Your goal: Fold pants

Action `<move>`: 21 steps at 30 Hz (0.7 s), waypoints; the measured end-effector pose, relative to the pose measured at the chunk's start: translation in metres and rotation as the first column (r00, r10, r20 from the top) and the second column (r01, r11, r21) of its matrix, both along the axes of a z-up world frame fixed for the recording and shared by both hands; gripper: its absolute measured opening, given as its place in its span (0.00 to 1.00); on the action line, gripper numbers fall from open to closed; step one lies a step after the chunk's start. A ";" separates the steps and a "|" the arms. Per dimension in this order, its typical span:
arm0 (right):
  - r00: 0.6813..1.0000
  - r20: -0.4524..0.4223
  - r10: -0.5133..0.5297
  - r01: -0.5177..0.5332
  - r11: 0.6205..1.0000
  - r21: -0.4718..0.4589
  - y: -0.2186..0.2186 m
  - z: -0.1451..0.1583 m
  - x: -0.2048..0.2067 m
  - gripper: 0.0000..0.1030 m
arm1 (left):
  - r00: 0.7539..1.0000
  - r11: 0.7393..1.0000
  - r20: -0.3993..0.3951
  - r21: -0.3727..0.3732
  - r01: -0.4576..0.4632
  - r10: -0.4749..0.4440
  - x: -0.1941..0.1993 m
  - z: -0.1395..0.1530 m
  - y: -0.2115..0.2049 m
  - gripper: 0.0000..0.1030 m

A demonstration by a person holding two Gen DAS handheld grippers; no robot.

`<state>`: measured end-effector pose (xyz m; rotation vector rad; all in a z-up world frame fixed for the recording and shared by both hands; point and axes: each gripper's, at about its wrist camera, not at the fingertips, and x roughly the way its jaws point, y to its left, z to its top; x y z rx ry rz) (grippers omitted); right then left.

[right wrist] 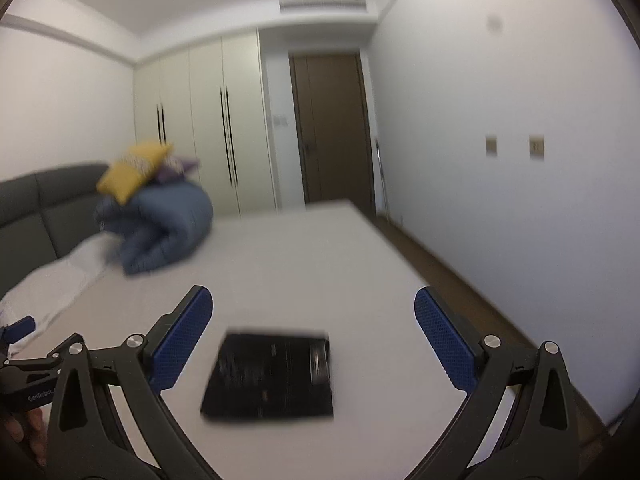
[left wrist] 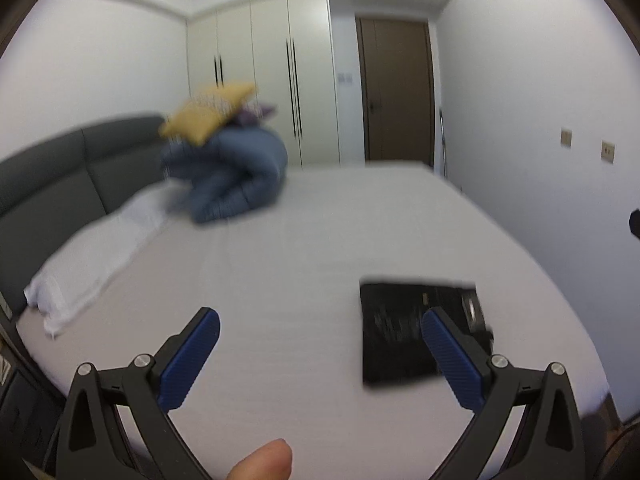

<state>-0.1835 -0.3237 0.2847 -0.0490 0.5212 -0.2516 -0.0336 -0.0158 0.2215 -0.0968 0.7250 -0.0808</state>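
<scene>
Fingers spread wide on both tools — left gripper [left wrist: 320,328] and right gripper [right wrist: 312,308] hang above the bed [left wrist: 304,240], gripping nothing. Black pants [right wrist: 272,378] lie folded into a compact rectangle on the sheet — blue duvet [left wrist: 236,176] heaped beyond.

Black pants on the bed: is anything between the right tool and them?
Nothing visible. The black folded pants lie flat on the pale grey bed sheet, below the open right tool, with only bare sheet around them. The rolled blue quilt sits far off.
</scene>
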 end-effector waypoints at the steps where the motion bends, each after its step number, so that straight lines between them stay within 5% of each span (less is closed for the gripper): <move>1: 0.998 -0.058 -0.019 0.020 1.000 0.012 0.003 -0.011 0.001 1.00 | 1.000 1.000 -0.025 -0.012 0.002 -0.002 -0.001 -0.005 0.000 1.00; 7: 0.968 -0.247 -0.044 0.070 0.993 0.097 -0.009 -0.060 0.010 1.00 | 0.990 1.000 -0.142 -0.026 0.010 -0.013 0.001 -0.044 -0.010 1.00; 21: 0.938 -0.346 -0.009 0.036 0.997 0.072 -0.002 -0.136 0.078 1.00 | 0.968 0.998 -0.247 -0.057 0.019 -0.032 0.024 -0.090 -0.018 1.00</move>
